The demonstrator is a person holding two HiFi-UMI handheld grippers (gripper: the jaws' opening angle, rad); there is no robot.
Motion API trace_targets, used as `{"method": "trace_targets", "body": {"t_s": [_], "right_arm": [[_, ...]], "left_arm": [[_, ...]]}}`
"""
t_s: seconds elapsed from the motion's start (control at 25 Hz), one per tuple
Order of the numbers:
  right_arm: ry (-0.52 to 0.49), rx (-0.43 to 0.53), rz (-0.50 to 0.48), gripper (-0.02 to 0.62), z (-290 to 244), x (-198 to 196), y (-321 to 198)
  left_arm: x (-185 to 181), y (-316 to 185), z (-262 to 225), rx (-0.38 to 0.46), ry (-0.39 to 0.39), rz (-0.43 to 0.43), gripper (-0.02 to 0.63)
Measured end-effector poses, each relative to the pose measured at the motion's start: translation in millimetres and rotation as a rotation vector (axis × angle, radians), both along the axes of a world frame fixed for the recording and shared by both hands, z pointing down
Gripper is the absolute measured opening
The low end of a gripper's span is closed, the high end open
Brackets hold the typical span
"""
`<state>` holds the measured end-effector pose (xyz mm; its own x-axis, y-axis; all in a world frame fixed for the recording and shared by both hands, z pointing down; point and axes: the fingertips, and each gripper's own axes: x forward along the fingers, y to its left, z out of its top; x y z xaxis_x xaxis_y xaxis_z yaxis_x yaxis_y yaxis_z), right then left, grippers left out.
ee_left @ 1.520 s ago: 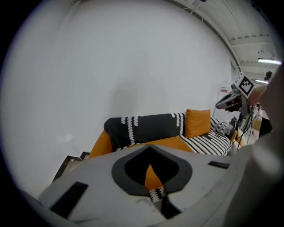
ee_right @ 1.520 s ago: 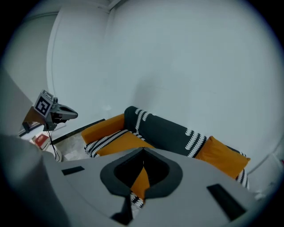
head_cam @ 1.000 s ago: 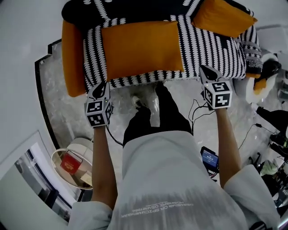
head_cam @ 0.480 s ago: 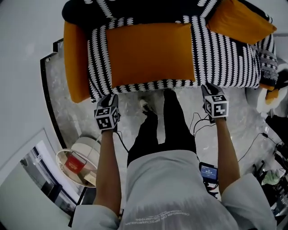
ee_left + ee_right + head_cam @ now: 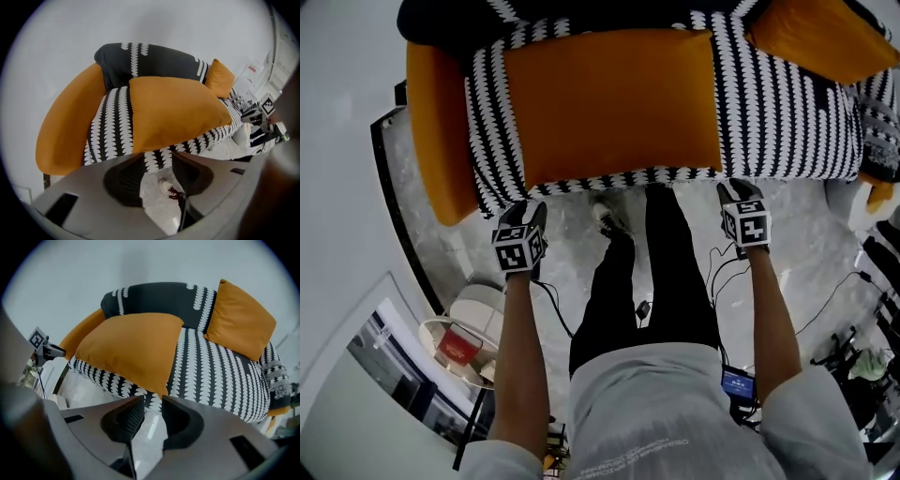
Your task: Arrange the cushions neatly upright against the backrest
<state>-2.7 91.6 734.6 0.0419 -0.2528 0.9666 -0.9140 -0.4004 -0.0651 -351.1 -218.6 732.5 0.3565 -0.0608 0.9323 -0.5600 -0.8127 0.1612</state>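
Note:
A large orange cushion (image 5: 609,103) lies flat on the seat of the black-and-white patterned sofa (image 5: 787,112), in front of the backrest (image 5: 154,298). A smaller orange cushion (image 5: 825,37) leans upright at the right end. My left gripper (image 5: 532,208) hovers just off the seat's front edge, below the big cushion's left corner. Its jaws are opening wide, with nothing between them (image 5: 157,161). My right gripper (image 5: 733,187) is at the front edge below the cushion's right corner. Its jaws are opening too, with a narrow empty gap (image 5: 153,404).
An orange armrest (image 5: 431,131) bounds the sofa's left end. The person's legs and a shoe (image 5: 609,220) stand between the grippers on the marble floor. A round side table (image 5: 464,342) with a red item sits lower left. Cables (image 5: 717,272) trail on the floor.
Both grippers have come slightly back from the seat's front edge. The view has moved in closer over the sofa, and the big cushion fills more of it.

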Motion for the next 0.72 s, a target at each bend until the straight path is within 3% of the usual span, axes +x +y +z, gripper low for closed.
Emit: {"method": "trace_targets", "body": {"t_s": [0.32, 0.56, 0.72], "right_arm": [[-0.012, -0.081, 0.012, 0.124, 41.9, 0.3, 4.6], [0.042, -0.126, -0.033, 0.124, 61.5, 2.1, -12.7], [0.054, -0.156, -0.032, 0.124, 65.7, 8.9, -15.9]], "left_arm": [[-15.7, -21.6, 36.7, 0.000, -0.058, 0.043, 0.212], [-23.3, -32.8, 69.2, -0.013, -0.142, 0.092, 0.210], [-9.1, -37.5, 75.8, -0.002, -0.143, 0.099, 0.212]]}}
